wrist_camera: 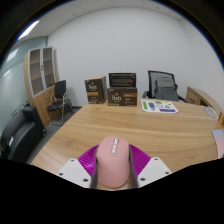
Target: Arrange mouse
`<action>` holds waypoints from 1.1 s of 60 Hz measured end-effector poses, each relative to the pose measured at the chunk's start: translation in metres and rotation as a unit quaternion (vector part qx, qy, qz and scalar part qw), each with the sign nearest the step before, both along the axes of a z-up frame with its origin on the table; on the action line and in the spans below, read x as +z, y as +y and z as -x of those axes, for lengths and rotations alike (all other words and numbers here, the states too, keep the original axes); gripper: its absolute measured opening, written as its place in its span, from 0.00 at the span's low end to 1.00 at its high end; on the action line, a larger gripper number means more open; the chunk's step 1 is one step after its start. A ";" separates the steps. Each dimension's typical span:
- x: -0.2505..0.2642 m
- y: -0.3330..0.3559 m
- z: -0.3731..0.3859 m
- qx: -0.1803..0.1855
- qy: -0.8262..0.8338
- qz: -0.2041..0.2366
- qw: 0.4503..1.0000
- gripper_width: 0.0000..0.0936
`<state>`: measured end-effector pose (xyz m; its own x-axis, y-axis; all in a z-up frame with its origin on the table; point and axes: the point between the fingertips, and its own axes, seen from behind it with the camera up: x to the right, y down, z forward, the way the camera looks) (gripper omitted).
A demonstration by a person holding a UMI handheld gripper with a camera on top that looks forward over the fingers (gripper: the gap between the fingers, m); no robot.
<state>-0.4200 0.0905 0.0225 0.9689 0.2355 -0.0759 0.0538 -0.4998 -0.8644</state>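
wooden table (130,125) stretches ahead of the fingers. beyond its far edge, three cardboard boxes (113,97), one stacked on another. two black office chairs: one (162,84) right of the boxes, one (60,96) left by a wall shelf (40,70). papers (160,106) on the table, far ahead to the right.

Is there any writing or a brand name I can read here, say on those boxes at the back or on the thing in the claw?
Nothing can be read.
Brown boxes at the table's far end: pale printed marks, too small to read.
Papers on the table: print too blurred to read.
Pink mouse, pressed between the two fingers of the claw: no visible label.
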 end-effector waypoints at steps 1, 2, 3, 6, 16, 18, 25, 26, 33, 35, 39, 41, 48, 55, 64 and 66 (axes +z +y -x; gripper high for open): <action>0.006 -0.001 -0.001 0.001 0.002 -0.005 1.000 0.49; 0.012 -0.002 -0.004 0.004 0.004 -0.010 1.000 0.49; 0.020 -0.004 -0.006 0.007 0.007 -0.016 1.000 0.49; 0.047 -0.007 -0.020 0.011 0.017 -0.037 0.999 0.49; 0.140 -0.010 -0.125 -0.007 0.004 -0.104 0.995 0.49; 0.153 -0.008 -0.158 -0.019 -0.005 -0.114 0.993 0.49; 0.173 -0.003 -0.293 -0.071 -0.047 -0.125 0.988 0.48; 0.172 -0.003 -0.315 -0.081 -0.055 -0.125 0.987 0.48; 0.141 0.001 -0.458 -0.145 -0.090 -0.097 0.980 0.48; 0.125 0.001 -0.488 -0.152 -0.093 -0.082 0.980 0.48; 0.093 0.000 -0.533 -0.156 -0.089 -0.058 0.982 0.48; 0.076 0.000 -0.556 -0.160 -0.086 -0.046 0.982 0.48; 0.025 0.002 -0.601 -0.159 -0.089 0.001 0.983 0.48; -0.018 -0.001 -0.607 -0.130 -0.076 0.053 0.987 0.48; -0.025 0.002 -0.607 -0.110 -0.057 0.045 0.991 0.49; -0.025 0.003 -0.609 -0.108 -0.053 0.046 0.992 0.52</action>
<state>0.1888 0.0937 -0.0029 0.9997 0.0175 0.0169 0.0240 -0.5855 -0.8103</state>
